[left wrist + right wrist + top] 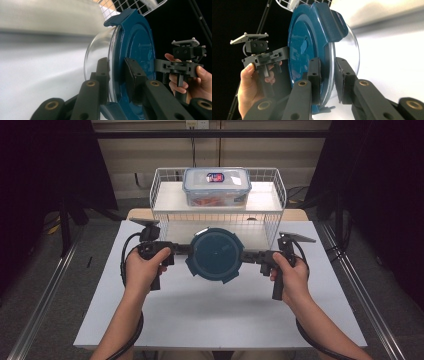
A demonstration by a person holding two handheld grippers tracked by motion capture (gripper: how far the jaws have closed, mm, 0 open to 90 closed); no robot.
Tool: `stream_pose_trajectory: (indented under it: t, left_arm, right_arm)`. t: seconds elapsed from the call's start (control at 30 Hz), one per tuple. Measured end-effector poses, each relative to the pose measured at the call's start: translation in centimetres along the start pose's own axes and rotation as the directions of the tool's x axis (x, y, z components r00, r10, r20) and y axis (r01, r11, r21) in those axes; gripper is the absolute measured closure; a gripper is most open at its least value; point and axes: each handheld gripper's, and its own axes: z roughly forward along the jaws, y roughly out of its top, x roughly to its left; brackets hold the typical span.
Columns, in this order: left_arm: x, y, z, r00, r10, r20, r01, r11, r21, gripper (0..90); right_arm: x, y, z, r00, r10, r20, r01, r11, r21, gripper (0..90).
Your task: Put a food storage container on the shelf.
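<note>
The left gripper [176, 249] and right gripper [253, 256] each pinch opposite edges of the round glass bowl with a blue lid [215, 254], above the bare white table [210, 315].

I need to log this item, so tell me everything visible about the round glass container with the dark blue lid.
The round clear glass container with the dark blue lid has a bowl-shaped body and a plastic-looking lid with four latch flaps, seemingly all snapped down. It looks empty. It is held level above the white table, lid up, in front of the wire basket. The left gripper and right gripper clamp opposite sides of its rim.
</note>
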Motion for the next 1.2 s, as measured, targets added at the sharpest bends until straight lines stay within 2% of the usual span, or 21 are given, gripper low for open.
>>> stream_pose_trajectory:
  t: [0.23, 0.5, 0.6, 0.63, 0.8, 0.93, 1.03, 1.2]
  left_arm:
    - [-1.7, 2.4, -0.7, 0.9996, 0.028, 0.006, -0.027, 0.9993, -0.027, 74.8]
    - [-3.9, 5.3, -1.8, 0.9979, 0.057, 0.031, -0.055, 0.9960, -0.071, 74.8]
    - [-4.8, 6.6, -2.2, 0.9971, 0.066, 0.038, -0.063, 0.9949, -0.080, 74.8]
    - [-5.0, 7.1, -2.3, 0.9961, 0.080, 0.036, -0.077, 0.9934, -0.085, 74.8]
    - [-6.3, 9.7, -3.0, 0.9950, 0.087, 0.049, -0.082, 0.9913, -0.103, 74.8]
    - [-6.8, 11.9, -3.2, 0.9945, 0.084, 0.063, -0.076, 0.9910, -0.110, 74.8]
    - [-7.1, 13.5, -3.1, 0.9947, 0.086, 0.058, -0.078, 0.9900, -0.118, 74.7]
    - [-6.5, 16.5, -2.5, 0.9972, 0.050, 0.057, -0.043, 0.9917, -0.121, 74.7]
  right_arm:
    - [1.9, 1.8, -0.7, 0.9994, -0.033, -0.011, 0.033, 0.999, -0.034, 76.2]
    - [4.8, 4.4, -1.7, 0.9975, -0.063, -0.033, 0.060, 0.995, -0.076, 76.2]
    - [5.8, 5.4, -2.1, 0.9965, -0.076, -0.035, 0.072, 0.993, -0.088, 76.1]
    - [6.1, 5.7, -2.2, 0.9965, -0.073, -0.040, 0.069, 0.993, -0.095, 76.1]
    - [7.9, 7.6, -2.6, 0.9947, -0.086, -0.058, 0.078, 0.989, -0.122, 76.1]
    - [9.3, 9.3, -2.7, 0.9938, -0.098, -0.054, 0.089, 0.987, -0.137, 76.0]
    - [10.2, 10.9, -2.6, 0.9937, -0.102, -0.048, 0.094, 0.985, -0.142, 76.0]
    - [10.7, 13.9, -1.7, 0.9957, -0.086, -0.034, 0.080, 0.985, -0.152, 75.9]
